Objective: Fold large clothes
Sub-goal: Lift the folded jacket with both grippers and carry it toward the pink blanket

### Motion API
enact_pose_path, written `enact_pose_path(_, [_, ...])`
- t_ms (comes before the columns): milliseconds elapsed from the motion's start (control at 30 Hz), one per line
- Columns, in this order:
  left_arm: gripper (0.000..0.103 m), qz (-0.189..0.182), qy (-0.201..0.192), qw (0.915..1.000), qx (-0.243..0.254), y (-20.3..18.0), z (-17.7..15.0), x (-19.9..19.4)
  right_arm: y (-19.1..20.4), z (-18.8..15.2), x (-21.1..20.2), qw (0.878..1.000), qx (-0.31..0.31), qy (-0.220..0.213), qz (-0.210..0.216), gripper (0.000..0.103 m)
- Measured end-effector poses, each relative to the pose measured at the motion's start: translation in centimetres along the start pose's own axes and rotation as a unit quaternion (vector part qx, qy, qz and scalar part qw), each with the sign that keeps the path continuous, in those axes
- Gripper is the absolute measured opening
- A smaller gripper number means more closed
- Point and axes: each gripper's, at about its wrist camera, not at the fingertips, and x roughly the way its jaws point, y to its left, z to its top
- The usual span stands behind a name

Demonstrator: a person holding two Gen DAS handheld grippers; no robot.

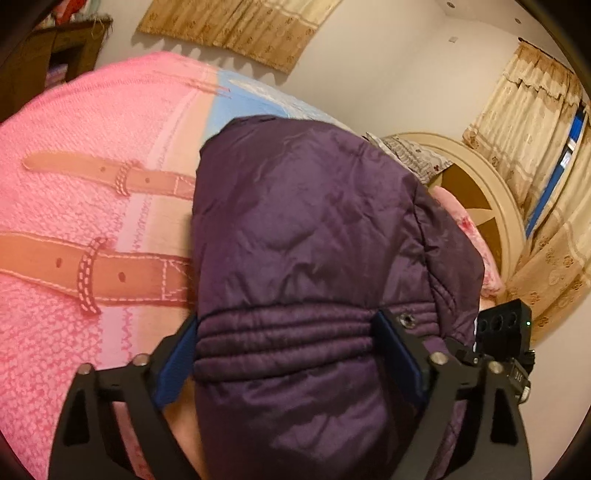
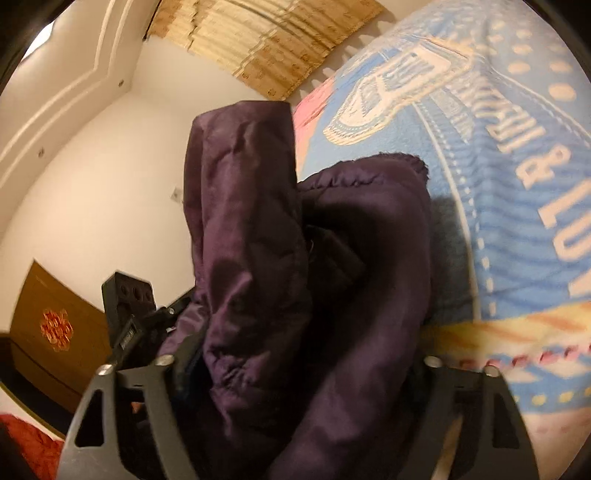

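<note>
A dark purple quilted jacket (image 1: 310,229) lies on a bed covered by a pink and blue blanket (image 1: 74,166). My left gripper (image 1: 291,350) has its jaws set wide on either side of the jacket's ribbed hem; the blue pads (image 1: 400,354) flank the fabric. In the right wrist view the jacket (image 2: 258,240) is bunched and lifted, filling the space between my right gripper's (image 2: 299,365) fingers, whose tips are hidden by fabric. The other gripper's body (image 2: 129,306) shows at the left.
The blanket (image 2: 498,184) stretches to the right. A round cream headboard (image 1: 491,192) and a patterned pillow (image 1: 413,155) lie at the far right. Beige curtains (image 1: 236,29) hang on the wall. A brown cabinet (image 2: 48,332) stands at the left.
</note>
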Motion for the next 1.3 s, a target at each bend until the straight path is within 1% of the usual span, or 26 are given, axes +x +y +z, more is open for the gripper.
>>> enact_pose_path(67, [0.083, 0.023, -0.007, 0.9996, 0.016, -1.2, -0.1, -0.2, 0.3, -0.3, -0.3, 1.0, 0.002, -0.009, -0.007, 0.067])
enact_pose_path(133, [0.077, 0.033, -0.011, 0.9991, 0.023, -1.6, 0.1, -0.6, 0.8, -0.5, -0.7, 1.0, 0.002, -0.019, -0.013, 0.063])
enact_pose_path(200, [0.074, 0.04, -0.015, 0.9988, 0.022, -2.1, 0.1, -1.1, 1.2, -0.7, -1.1, 1.0, 0.004, -0.022, -0.012, 0.06])
enact_pose_path(367, [0.072, 0.06, -0.015, 0.9976, 0.03, -3.2, 0.0, -2.6, 1.8, -1.4, -1.6, 1.0, 0.012, -0.019, 0.006, 0.059])
enact_pose_path(533, [0.072, 0.082, -0.02, 0.9958, 0.036, -3.0, -0.2, -4.6, 3.3, -2.6, -1.8, 0.999, 0.007, -0.018, 0.03, 0.059])
enact_pose_path(633, [0.072, 0.098, -0.025, 0.9944, 0.029, -2.5, -0.2, -5.9, 4.5, -3.0, -1.4, 0.999, 0.0, -0.01, 0.038, 0.059])
enact_pose_path(833, [0.072, 0.105, -0.038, 0.9937, -0.004, -0.4, -1.5, -8.0, 7.3, -3.9, 0.7, 0.998, -0.025, 0.017, 0.046, 0.059])
enact_pose_path(933, [0.072, 0.113, -0.044, 0.9922, -0.028, 1.6, -2.1, -9.2, 8.9, -4.3, 2.8, 0.997, -0.041, 0.042, 0.047, 0.059])
enact_pose_path(1033, [0.072, 0.123, -0.054, 0.9895, -0.053, 3.3, -2.1, -10.5, 11.0, -4.1, 5.2, 0.995, -0.063, 0.066, 0.051, 0.059])
enact_pose_path(1200, [0.072, 0.147, -0.096, 0.9812, -0.08, 5.9, -1.4, -14.0, 15.5, -3.1, 9.5, 0.987, -0.104, 0.091, 0.077, 0.059])
enact_pose_path(1300, [0.072, 0.173, -0.123, 0.9732, -0.09, 7.7, -0.3, -16.5, 18.1, -2.4, 12.7, 0.982, -0.119, 0.105, 0.101, 0.059])
